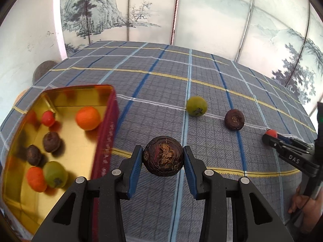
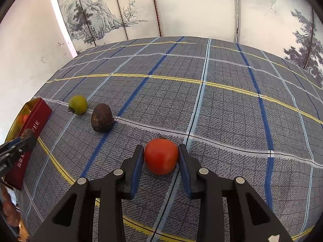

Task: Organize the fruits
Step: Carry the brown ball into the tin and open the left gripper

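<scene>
My left gripper (image 1: 163,158) is shut on a dark brown wrinkled fruit (image 1: 163,155), lifted above the checked cloth just right of the red tin (image 1: 105,141). The tin's gold inside holds several fruits: orange, red, brown and green ones. My right gripper (image 2: 161,155) is shut on a red tomato-like fruit (image 2: 161,155) that sits low at the cloth. The right gripper (image 1: 269,136) shows at the right edge of the left wrist view too, with the red fruit (image 1: 271,132) at its tip. A green fruit (image 2: 78,104) and a brown fruit (image 2: 102,120) lie loose on the cloth.
A grey checked tablecloth (image 2: 222,111) with blue, white and yellow lines covers the table. A painted folding screen (image 2: 181,10) stands behind it. The left gripper's tip (image 2: 25,139) appears at the left edge by the tin (image 2: 35,121). A hand (image 1: 304,207) holds the right gripper's handle.
</scene>
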Demonstrator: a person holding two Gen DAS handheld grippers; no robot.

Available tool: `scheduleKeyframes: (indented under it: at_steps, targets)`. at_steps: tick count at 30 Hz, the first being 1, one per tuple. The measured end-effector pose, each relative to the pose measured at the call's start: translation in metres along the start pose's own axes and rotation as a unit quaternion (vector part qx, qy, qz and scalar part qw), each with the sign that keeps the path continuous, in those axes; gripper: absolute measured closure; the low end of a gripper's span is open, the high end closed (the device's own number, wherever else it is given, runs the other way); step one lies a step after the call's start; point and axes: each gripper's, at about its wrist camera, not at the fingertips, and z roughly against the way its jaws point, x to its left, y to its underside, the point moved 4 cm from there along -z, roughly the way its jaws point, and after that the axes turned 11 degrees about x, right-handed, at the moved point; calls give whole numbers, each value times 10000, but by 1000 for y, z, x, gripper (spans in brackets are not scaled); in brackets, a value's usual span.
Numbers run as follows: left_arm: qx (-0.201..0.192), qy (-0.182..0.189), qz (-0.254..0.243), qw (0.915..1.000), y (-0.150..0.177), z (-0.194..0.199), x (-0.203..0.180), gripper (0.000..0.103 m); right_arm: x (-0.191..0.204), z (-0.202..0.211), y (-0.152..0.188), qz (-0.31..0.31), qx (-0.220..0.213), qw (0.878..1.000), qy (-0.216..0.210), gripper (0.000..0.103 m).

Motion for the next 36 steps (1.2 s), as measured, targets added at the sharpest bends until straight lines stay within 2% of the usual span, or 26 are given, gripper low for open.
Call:
scheduleKeyframes:
  at_steps: [10, 22, 30, 36]
  targets:
    - [-321, -375, -92, 9987, 5, 36, 18, 62, 1, -1, 0, 27, 10, 10000, 58, 71]
    - [-723, -966, -140, 9926, 6, 65, 55, 62, 3, -1, 0, 66, 20, 9999, 135, 71]
    - [-703, -1206, -79, 9902, 10, 64, 76, 62, 3, -1, -1, 75, 21, 9998, 155, 71]
    - [-463, -1325, 24, 9901, 18, 51, 93, 61, 3, -1, -1, 82, 32, 9998, 163, 71]
